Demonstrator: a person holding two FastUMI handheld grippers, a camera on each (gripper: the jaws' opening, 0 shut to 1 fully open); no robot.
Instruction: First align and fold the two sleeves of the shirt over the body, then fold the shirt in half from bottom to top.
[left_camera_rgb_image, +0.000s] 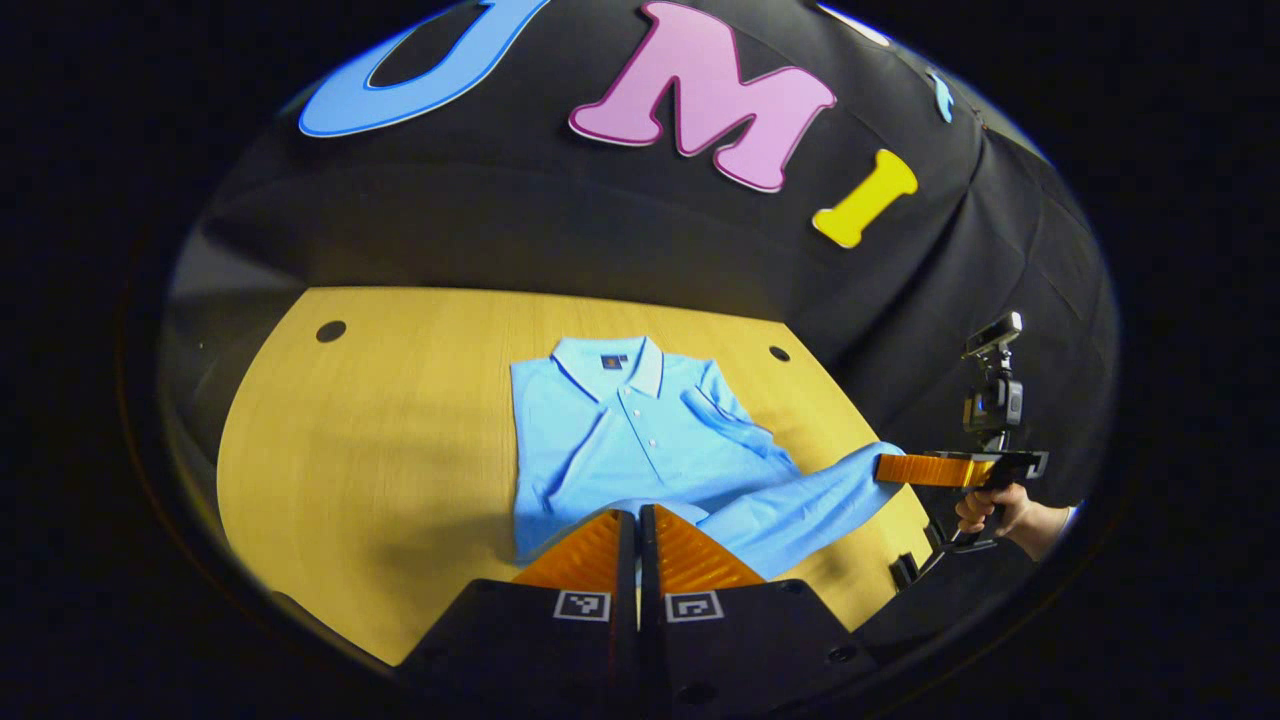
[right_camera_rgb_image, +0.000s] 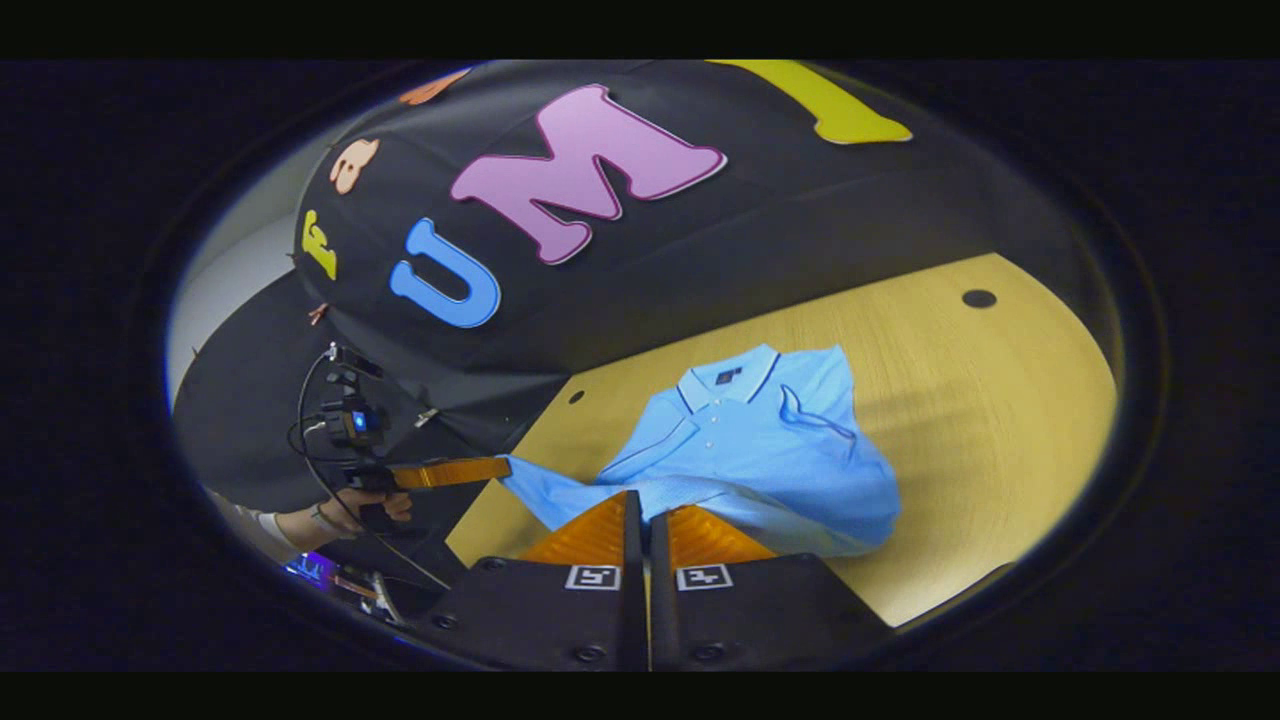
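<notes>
While lying collar-up on the tabletop (left_camera_rgb_image: 330, 440), shirt (left_camera_rgb_image: 620, 430) lifted at its lower hem. Left hand-held gripper (left_camera_rgb_image: 638, 512) clenched on hem fabric; right hand-held gripper (right_camera_rgb_image: 640, 495) likewise clenched on hem. 2 sleeves folded over body.

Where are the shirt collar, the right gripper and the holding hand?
Shirt collar (left_camera_rgb_image: 610, 362), left gripper view: on its brand tag.
Right gripper (left_camera_rgb_image: 882, 468), left gripper view: fingertips at the shirt's hem corner.
Hand (left_camera_rgb_image: 990, 508), left gripper view: knuckles around the handle.
</notes>
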